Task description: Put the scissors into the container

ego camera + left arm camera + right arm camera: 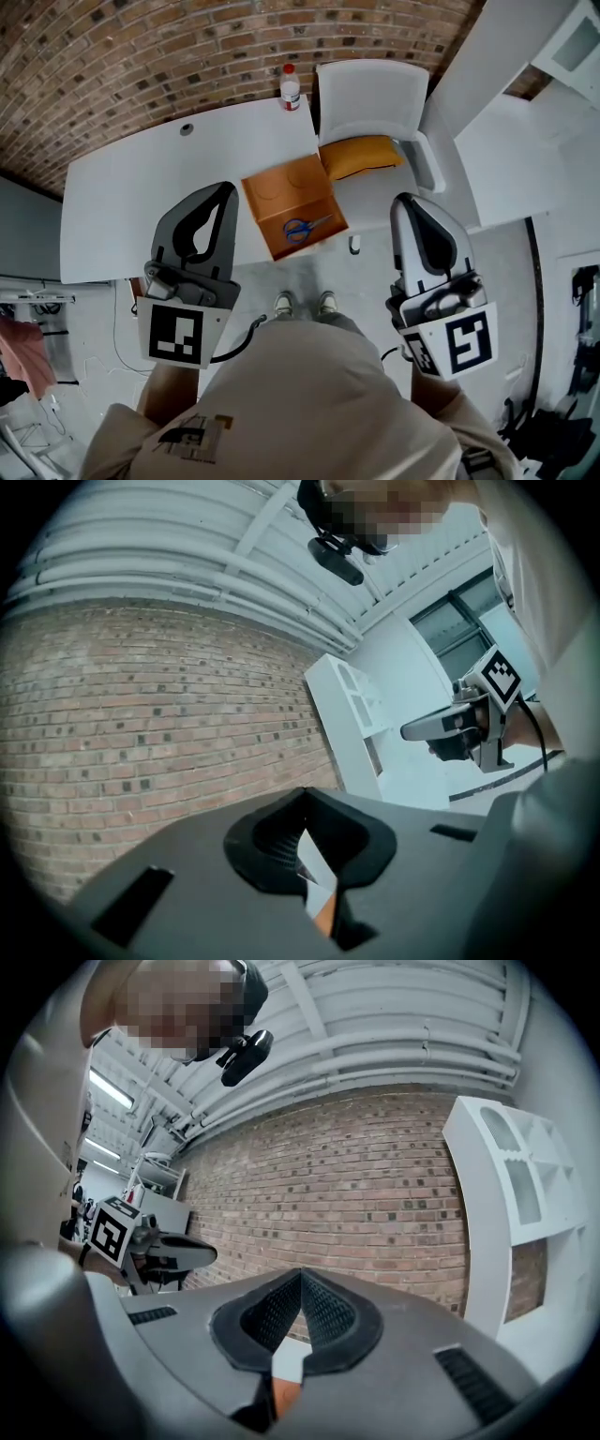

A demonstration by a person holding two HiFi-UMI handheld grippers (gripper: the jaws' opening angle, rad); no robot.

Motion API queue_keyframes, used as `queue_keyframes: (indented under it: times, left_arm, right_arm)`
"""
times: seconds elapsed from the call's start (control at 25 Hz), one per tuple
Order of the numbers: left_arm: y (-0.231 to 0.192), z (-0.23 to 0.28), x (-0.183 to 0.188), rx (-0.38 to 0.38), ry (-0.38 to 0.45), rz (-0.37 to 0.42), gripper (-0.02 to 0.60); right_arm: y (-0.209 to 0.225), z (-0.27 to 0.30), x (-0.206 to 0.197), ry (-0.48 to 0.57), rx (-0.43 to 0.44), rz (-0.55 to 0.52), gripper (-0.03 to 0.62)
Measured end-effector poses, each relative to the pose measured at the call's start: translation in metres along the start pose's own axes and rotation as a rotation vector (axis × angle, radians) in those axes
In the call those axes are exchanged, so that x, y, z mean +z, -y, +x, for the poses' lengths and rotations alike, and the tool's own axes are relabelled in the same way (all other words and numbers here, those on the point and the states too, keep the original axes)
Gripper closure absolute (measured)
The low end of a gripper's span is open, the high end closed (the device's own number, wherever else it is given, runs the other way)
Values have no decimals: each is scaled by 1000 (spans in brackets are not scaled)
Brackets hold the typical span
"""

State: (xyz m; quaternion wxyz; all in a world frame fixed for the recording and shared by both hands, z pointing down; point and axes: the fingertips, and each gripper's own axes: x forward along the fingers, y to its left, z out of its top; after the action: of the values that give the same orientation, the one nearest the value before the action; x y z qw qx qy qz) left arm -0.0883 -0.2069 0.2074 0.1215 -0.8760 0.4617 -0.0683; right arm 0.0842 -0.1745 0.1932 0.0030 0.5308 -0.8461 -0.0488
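In the head view an orange container [281,202] stands at the near edge of the white table [141,187]. Blue-handled scissors [305,228] lie inside it. My left gripper [225,189] is held up left of the container, level, jaws shut and empty. My right gripper [406,200] is raised to the container's right, also shut with nothing in it. The left gripper view has its closed tips [302,795] against a brick wall, with the right gripper [441,726] beyond. In the right gripper view the closed tips [300,1275] face the same wall.
A red-capped bottle [291,86] stands at the table's far edge. A white chair [375,98] with an orange cushion [361,155] sits to the right of the table. A white shelf unit [511,1194] stands further right. The person's shoes [302,302] are below the container.
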Motion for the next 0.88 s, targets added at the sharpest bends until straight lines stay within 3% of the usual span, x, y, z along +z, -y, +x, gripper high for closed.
queue_keyframes:
  times: [0.48, 0.88]
  left_arm:
    - [20, -11, -30, -27, -50, -14, 574]
    - [13, -21, -28, -13, -47, -31, 572]
  right_arm:
    - [-14, -6, -25, -81, 23, -4, 588]
    - [-22, -5, -32, -116, 39, -6, 586]
